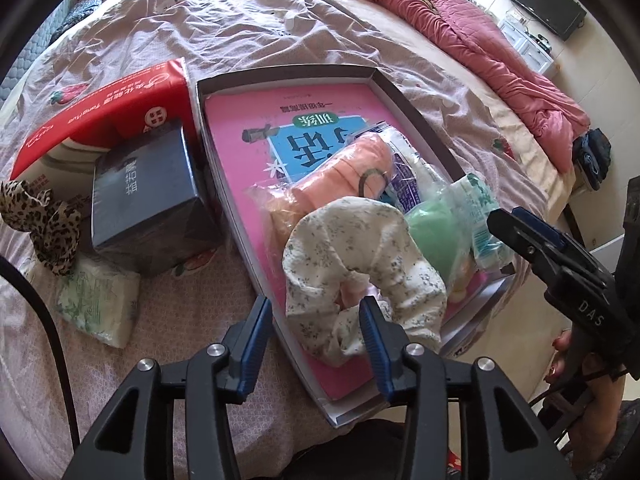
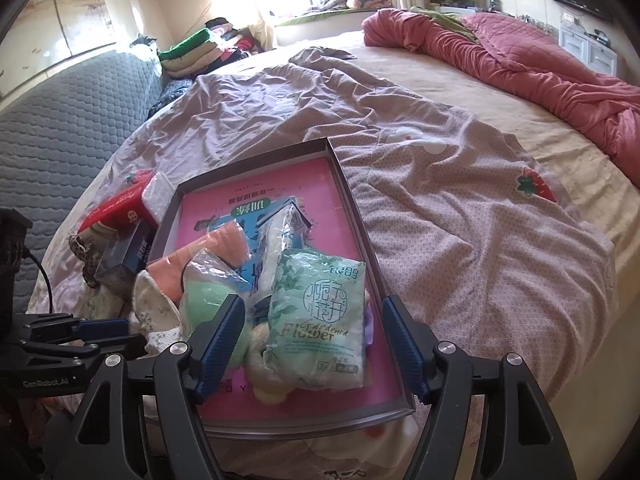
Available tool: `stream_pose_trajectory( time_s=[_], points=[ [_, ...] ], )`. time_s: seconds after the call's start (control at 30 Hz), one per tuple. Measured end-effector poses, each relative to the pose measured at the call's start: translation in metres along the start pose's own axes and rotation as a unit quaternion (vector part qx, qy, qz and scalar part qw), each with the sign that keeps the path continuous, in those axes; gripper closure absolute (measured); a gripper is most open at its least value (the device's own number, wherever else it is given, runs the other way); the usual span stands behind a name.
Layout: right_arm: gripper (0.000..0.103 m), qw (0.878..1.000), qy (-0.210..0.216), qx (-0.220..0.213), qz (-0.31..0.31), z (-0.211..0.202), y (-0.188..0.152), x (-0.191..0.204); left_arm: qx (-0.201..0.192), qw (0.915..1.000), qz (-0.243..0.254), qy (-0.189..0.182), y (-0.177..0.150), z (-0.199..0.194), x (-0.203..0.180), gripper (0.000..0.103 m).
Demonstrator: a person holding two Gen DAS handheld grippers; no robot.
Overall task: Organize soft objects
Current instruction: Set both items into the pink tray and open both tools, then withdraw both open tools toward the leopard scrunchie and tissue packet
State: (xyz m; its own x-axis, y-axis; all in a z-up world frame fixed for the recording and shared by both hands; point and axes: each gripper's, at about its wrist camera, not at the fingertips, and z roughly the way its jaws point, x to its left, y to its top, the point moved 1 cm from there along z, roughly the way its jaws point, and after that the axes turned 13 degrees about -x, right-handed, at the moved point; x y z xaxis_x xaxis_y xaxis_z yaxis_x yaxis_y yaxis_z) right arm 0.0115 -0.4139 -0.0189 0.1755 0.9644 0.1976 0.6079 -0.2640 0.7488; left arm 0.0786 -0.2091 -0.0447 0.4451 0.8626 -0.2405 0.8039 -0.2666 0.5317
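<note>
Currently on the bed (image 2: 460, 184), spread with a wrinkled lilac sheet:

Item 1: shallow box tray (image 1: 416, 120), near centre, lined with a pink booklet (image 1: 240, 128). Inside it, bunched at the near end: a floral scrunchie (image 1: 360, 256); an orange cloth in clear wrap (image 1: 344, 172); a green soft item in clear wrap (image 1: 434, 232); a white wrapped pack (image 2: 276, 240); a tissue pack (image 2: 320, 316) printed with green leaves, lying flat at the near right.

Item 2: left gripper (image 1: 316, 344), fingers apart, nothing clamped. Its right finger overlaps the near edge of the floral scrunchie in the left wrist view; its left finger stands just outside the tray's left wall. Whether the finger touches the scrunchie cannot be told.

Item 3: right gripper (image 2: 316, 344), fingers apart, one on each side of the tissue pack, not pressing it.

Item 4: left of the tray, on the sheet: a dark blue box (image 1: 148, 200), a red and white carton (image 1: 100, 112) behind it, a leopard-print scrunchie (image 1: 48, 224) at far left, and a second leaf-printed tissue pack (image 1: 100, 304) nearer.

Item 5: far right, a rumpled pink quilt (image 2: 532, 56).

Item 6: far left, a pile of folded clothes (image 2: 204, 48).
</note>
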Motion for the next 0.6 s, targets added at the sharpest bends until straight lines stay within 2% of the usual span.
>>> stream_pose_trajectory(
  time_s=[0.13, 0.37, 0.6],
  points=[
    [0.03, 1.0, 0.001, -0.004, -0.005, -0.004, 0.003, 0.005, -0.01, 0.9999, 0.007, -0.001, 0.0, -0.007, -0.001, 0.048],
    [0.029, 1.0, -0.004, -0.015, -0.013, -0.015, 0.009, 0.012, -0.033, 0.9993, 0.018, 0.0, 0.005, -0.025, -0.006, 0.039],
    [0.027, 0.999, -0.014, -0.033, -0.019, -0.031, 0.015, 0.02, -0.065, 0.9971, 0.035, 0.021, 0.007, -0.047, -0.01, 0.035]
  ],
)
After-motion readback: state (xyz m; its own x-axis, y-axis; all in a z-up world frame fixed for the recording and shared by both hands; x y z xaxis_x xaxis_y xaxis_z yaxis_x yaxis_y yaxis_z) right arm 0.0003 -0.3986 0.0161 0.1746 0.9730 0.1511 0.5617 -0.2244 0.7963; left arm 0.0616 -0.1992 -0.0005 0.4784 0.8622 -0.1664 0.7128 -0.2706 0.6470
